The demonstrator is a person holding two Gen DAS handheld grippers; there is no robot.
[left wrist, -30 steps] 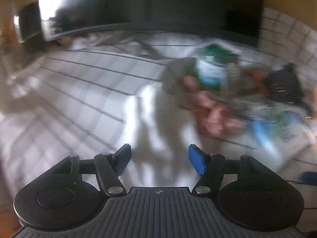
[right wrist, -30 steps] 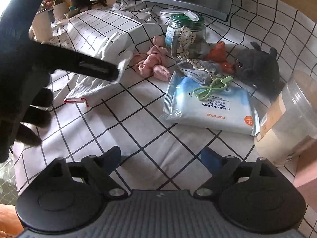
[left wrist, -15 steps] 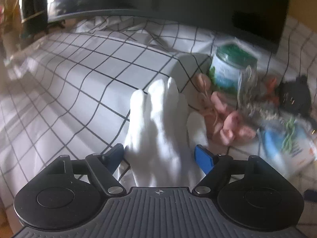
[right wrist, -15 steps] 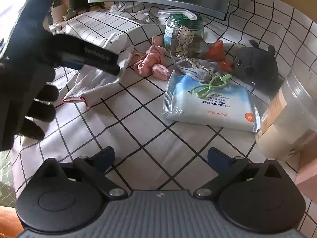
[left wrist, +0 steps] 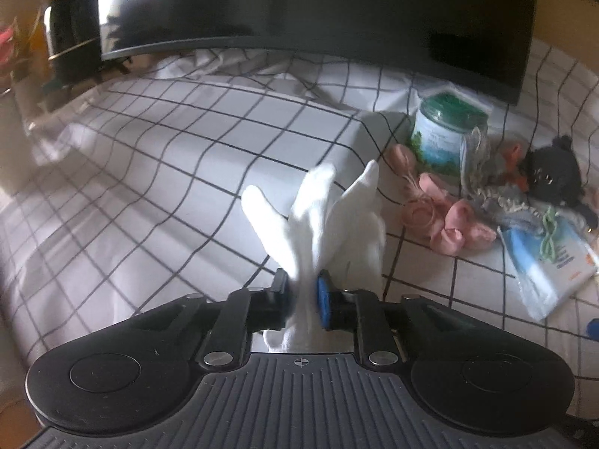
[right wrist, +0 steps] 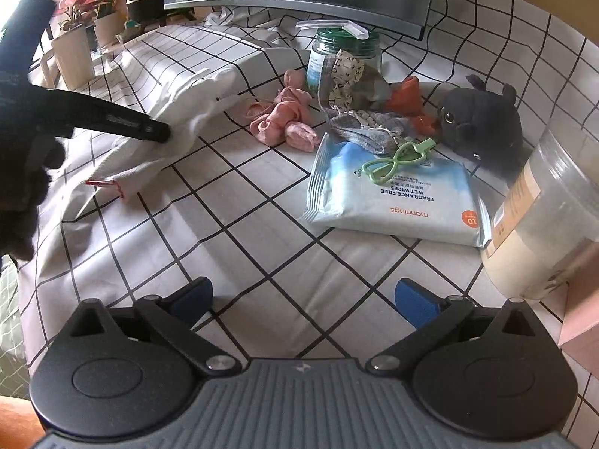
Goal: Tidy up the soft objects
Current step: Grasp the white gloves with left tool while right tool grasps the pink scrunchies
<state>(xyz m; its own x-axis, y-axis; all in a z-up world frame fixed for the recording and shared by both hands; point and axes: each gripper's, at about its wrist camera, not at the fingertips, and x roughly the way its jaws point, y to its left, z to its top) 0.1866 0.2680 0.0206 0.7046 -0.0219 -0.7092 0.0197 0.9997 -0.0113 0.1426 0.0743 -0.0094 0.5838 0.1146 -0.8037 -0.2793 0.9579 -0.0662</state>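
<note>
Spreading under everything is the checked cloth (right wrist: 262,224), white with black lines, rumpled at the back below the dark monitor (left wrist: 318,11). Potted plants (right wrist: 80,41) stand off to the far left in my right view.

On my right, a big clear tub (right wrist: 546,217) with a pale label stands at the edge. Just left of it lies the wipes pack (right wrist: 393,194), flat on the cloth, with a green clip (right wrist: 397,157) resting on its top edge. Behind the pack sits the grey plush (right wrist: 483,119), and beside that an orange piece (right wrist: 408,93) I cannot make out well. A green-lidded jar (right wrist: 344,60) stands further back, with a patterned strip draped down its front and a grey knit heap (right wrist: 363,127) at its foot. The pink socks (right wrist: 288,123) lie bunched just left of the heap.

My left tongs (left wrist: 305,295) are pressed together on the white glove (left wrist: 325,224), pinching it near the middle so that its fingers fan up and forward past the blue pads (left wrist: 322,299). In the right view the glove (right wrist: 179,119) is partly lifted, its red-trimmed cuff trailing down onto the cloth at the left of the clutter, near the socks but apart from them.

My right tongs (right wrist: 303,297) are spread wide, nothing between them, hovering over bare cloth in front of the wipes pack.
</note>
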